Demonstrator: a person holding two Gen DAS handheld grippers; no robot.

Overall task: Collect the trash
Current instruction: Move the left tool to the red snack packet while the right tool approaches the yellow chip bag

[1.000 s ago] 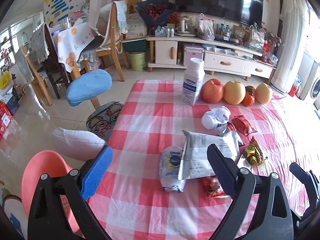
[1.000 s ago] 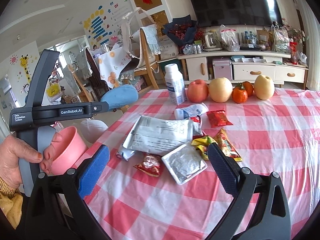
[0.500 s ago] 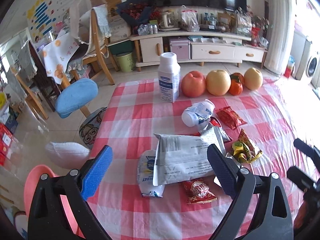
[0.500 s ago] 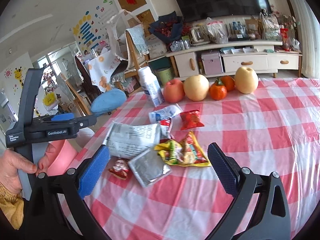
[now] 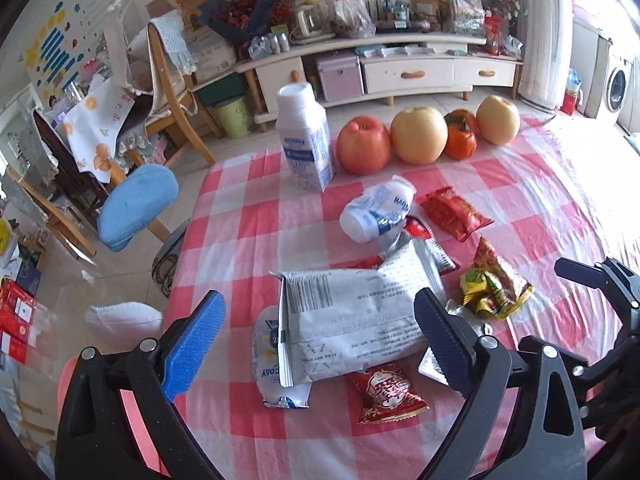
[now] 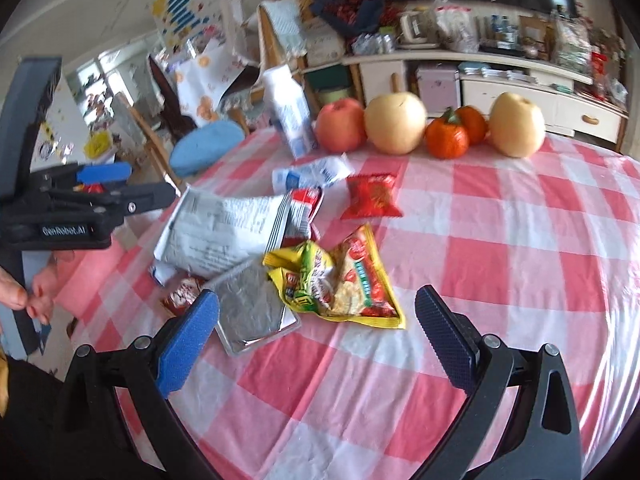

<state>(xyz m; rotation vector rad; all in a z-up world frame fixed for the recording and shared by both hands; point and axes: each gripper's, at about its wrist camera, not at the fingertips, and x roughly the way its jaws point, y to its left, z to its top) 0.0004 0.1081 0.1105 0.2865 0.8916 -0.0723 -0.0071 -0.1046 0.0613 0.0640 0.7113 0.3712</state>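
Many wrappers are still lying near the left edge of the bench [image 6: 520,240], so nothing looks collected yet. Left claw [image 5: 320,344] is hanging wide apart over the big white bag [image 5: 352,320]. Right claw [image 6: 316,340] is gaping, empty, by the yellow noodle packet [image 6: 340,280].

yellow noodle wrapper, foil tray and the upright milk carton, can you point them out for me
yellow noodle wrapper [image 6: 344,284], right wrist view, on its crumpled printed face
foil tray [image 6: 250,312], right wrist view, on its silver top
upright milk carton [image 5: 306,140], left wrist view, on its front panel
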